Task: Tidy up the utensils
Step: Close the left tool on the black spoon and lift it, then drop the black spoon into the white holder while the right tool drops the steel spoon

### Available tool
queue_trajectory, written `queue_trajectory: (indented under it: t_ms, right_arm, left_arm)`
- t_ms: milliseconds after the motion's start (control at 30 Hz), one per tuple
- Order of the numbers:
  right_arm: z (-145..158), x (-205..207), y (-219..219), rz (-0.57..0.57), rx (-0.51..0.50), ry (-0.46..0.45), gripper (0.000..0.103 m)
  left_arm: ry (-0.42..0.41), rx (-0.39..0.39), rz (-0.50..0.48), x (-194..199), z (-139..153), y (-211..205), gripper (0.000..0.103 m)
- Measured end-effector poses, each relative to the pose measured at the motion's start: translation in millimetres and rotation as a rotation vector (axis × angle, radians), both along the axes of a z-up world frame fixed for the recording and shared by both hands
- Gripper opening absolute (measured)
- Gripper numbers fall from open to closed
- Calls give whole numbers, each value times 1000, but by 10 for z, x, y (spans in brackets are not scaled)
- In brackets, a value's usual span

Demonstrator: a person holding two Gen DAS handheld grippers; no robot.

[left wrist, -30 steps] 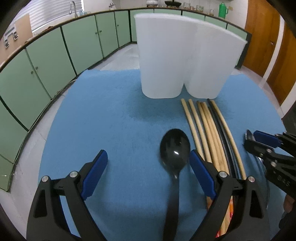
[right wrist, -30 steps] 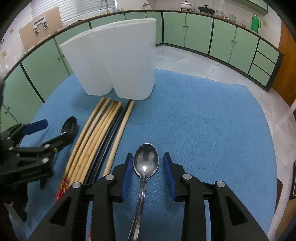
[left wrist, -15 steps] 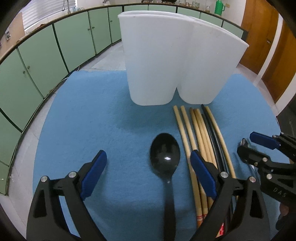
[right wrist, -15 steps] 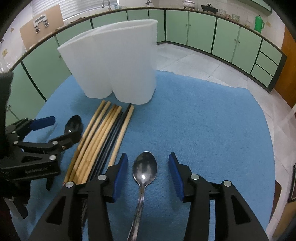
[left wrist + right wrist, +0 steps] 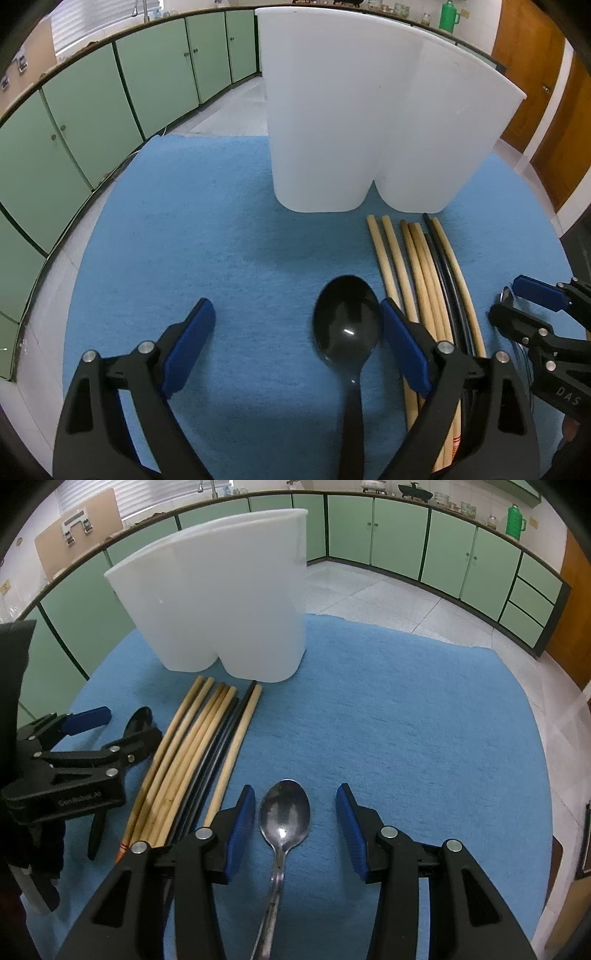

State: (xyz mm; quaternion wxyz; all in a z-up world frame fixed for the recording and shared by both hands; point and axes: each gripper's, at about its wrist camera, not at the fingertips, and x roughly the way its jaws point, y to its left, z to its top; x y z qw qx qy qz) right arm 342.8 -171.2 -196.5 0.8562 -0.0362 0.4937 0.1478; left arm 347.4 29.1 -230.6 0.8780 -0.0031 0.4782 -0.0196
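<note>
Straddling for pickup: left gripper (image 5: 297,325) around black spoon (image 5: 346,326), right gripper (image 5: 295,810) around metal spoon (image 5: 284,814), jaws open, before white holder (image 5: 221,616).

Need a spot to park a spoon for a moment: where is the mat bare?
Bare blue mat lies right of the metal spoon and white holder, and left of the black spoon, toward the green cabinets. It is crowded between the spoons, where the chopsticks lie below the holder.

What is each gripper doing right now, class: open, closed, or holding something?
Left gripper: open, holding nothing, black spoon between its fingers.
Right gripper: open, holding nothing, metal spoon between its fingers.
</note>
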Motion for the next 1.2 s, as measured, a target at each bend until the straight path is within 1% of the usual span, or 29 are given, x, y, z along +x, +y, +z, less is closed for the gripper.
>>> queue_trajectory:
  t_ms: [67,100,167,200,233,333,400,433,467,533,567,633,800,900,1033,1100,1200]
  right_arm:
    - [-1,14,37,5,-19,3,46]
    - [2,24,40,5,-22,6,45]
    - [10,36,66,14,-16,19,32]
    - [16,37,73,18,-19,21,28]
    - [20,36,81,21,-26,21,28]
    - [32,-2,72,17,-31,9,28]
    - [100,-64,22,-1,-10,-37,28]
    - [154,-108,-1,-5,4,-69,28]
    - [256,-183,-35,-5,24,-121,28]
    - [417,-295,-93,-2,56,-194,28]
    - [525,-368,-133,2,86,-237,28]
    - [673,-457,-196,7,136,-287,27]
    - [957,-510,-316,3,213,-373,27]
    - [1125,-480,-321,-2,245,-421,27]
    - [1374,-460,-300,12,252,-484,27]
    - [1520,-434,-288,26,256,-513,27]
    - [1705,-366,-288,49,276,-543,27]
  left_arm:
    - [-7,-9,-12,-21,18,-24,72]
    - [-11,-14,-21,-31,29,-44,68]
    - [-19,-31,-38,-48,44,-74,48]
    - [-21,-46,-48,-52,52,-83,43]
    - [-22,-64,-58,-64,40,-57,34]
    - [-31,-116,-76,-106,72,-78,34]
    - [-66,-122,-78,-172,130,-72,34]
    - [-106,-127,-78,-239,200,-62,34]
    - [-135,-136,-81,-297,237,-46,34]
    - [-219,-162,-82,-449,389,-22,34]
    - [-275,-177,-80,-550,491,5,34]
    - [-363,-186,-75,-721,642,46,34]
    - [-483,-195,-62,-917,912,8,34]
    - [-525,-197,-58,-913,1015,-65,34]
    - [-591,-201,-60,-956,1176,-87,34]
    - [-622,-209,-65,-848,1314,-31,34]
    - [-676,-221,-67,-690,1499,-55,34]
